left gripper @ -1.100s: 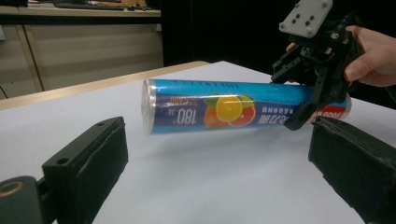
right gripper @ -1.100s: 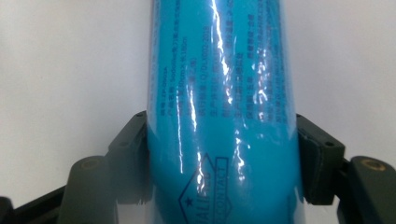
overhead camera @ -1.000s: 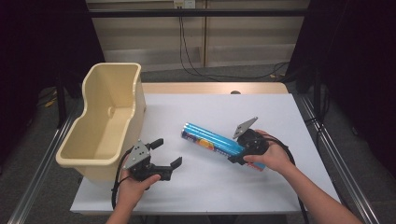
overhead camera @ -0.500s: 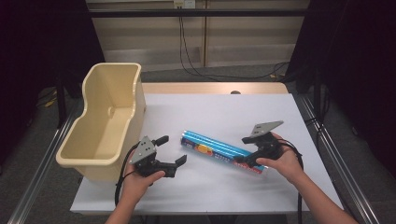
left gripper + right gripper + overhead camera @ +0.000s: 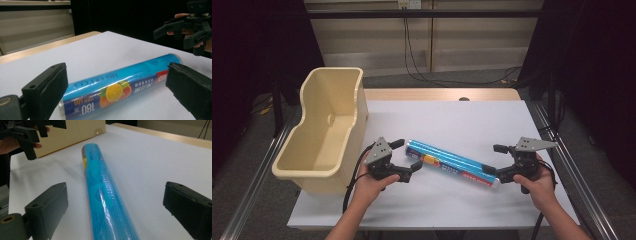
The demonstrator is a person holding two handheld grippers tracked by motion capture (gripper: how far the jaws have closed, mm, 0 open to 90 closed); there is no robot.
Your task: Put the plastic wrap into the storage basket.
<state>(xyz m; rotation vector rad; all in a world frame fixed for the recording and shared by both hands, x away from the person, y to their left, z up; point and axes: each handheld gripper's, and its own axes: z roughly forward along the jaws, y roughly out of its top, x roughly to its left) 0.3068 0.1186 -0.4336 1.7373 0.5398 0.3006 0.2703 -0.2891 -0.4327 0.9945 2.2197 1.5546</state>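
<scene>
High view: blue roll [image 5: 452, 162] lying free on white table [image 5: 472, 120], beige bin [image 5: 324, 127] at ten o'clock yet unfilled, left gripper [image 5: 405, 156] wide near one end, right gripper [image 5: 501, 162] just opened wide off the other, regrasp and binning probably left.

A white desk [image 5: 462, 120] carries a blue roll [image 5: 452, 162] lying near its front and a beige tub [image 5: 319, 132] at its left edge.

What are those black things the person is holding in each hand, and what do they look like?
Each is a black hand-held gripper, the left gripper and the right gripper, with two blocky padded jaws. A grey three-cornered plate with small holes sits on top, and a black cable trails back. The forearms are bare.
</scene>
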